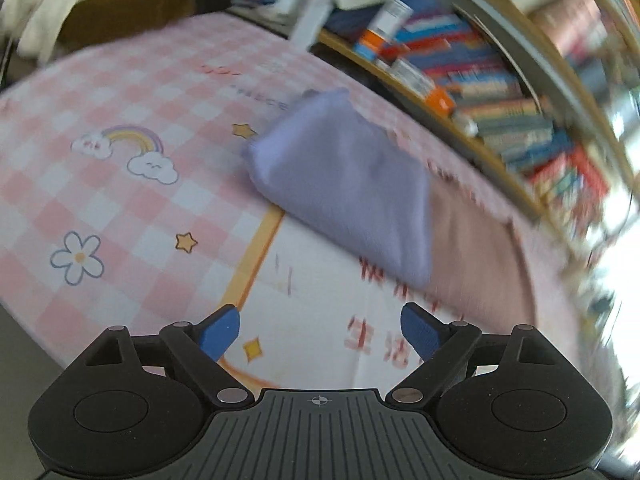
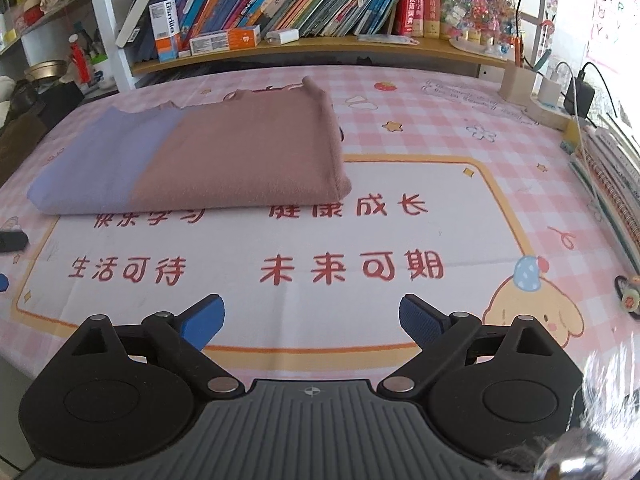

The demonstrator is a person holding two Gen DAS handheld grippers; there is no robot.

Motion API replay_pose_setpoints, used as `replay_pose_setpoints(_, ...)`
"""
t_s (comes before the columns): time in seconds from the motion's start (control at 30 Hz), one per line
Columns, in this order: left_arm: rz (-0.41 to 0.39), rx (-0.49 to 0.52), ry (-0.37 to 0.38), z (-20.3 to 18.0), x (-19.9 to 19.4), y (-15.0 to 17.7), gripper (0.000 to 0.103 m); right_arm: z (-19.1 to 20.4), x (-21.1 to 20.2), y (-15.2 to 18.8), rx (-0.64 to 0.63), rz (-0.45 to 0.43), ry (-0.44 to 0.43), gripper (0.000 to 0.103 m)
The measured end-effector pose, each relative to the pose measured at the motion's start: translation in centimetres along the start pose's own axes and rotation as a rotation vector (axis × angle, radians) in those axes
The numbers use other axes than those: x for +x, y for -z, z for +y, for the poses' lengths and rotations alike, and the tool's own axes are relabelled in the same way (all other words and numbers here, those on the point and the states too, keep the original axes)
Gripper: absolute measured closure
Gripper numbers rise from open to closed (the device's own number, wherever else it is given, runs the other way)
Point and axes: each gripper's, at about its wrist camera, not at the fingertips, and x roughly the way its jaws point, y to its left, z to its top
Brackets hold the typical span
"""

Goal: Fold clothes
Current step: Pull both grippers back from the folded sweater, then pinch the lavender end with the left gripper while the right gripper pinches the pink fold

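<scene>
Below me spreads a pink checked cartoon-print tablecloth point(image 2: 400, 128). Toward its far left lies a folded lavender-and-dusty-pink knit garment point(image 2: 192, 160), flat. Nearer, my left gripper point(image 1: 320, 330) and right gripper point(image 2: 310, 318) hover spread wide, holding nothing.

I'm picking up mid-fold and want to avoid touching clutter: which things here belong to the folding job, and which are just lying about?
Part of the job:
- folded two-tone cloth, purple and brown
- left gripper, jaws open, empty
- right gripper, jaws open, empty

Just lying about:
- books on the shelf
- charger
- notebooks at the table's right edge
- checked tablecloth
</scene>
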Motion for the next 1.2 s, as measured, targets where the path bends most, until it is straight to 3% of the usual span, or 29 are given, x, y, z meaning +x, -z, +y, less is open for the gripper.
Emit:
replay_pose_setpoints(0.23,-0.016,-0.257,0.087,2.8,2.4,-2.6,0.015,0.5,0.6,-1.0,-0.001,0.004,0.035,0.008)
replay_pose_setpoints(0.43,-0.017,-0.467,0.113,4.7,4.2,-3.5,0.027,0.9,1.0,-1.9,-0.007,-0.005,0.045,0.008)
replay_pose_setpoints(0.5,-0.024,-0.492,0.108,5.0,4.6,-4.0,0.035,0.8,1.2,-2.2,0.002,-0.006,0.054,0.008)
replay_pose_setpoints(0.93,-0.042,-0.604,0.108,5.7,7.9,-6.9,0.055,0.7,3.1,-4.2,0.039,0.007,0.11,0.008)
replay_pose_setpoints(1.0,-0.043,-0.626,0.079,5.7,8.2,-7.2,0.076,0.7,3.4,-4.5,0.043,0.011,0.116,0.008)
replay_pose_setpoints(1.1,-0.046,-0.637,0.037,6.0,8.7,-7.5,0.093,0.8,3.9,-5.0,0.054,0.015,0.123,0.008)
replay_pose_setpoints(1.2,-0.061,-0.582,0.047,6.0,8.8,-8.3,0.096,0.8,4.2,-5.5,0.074,0.01,0.131,0.008)
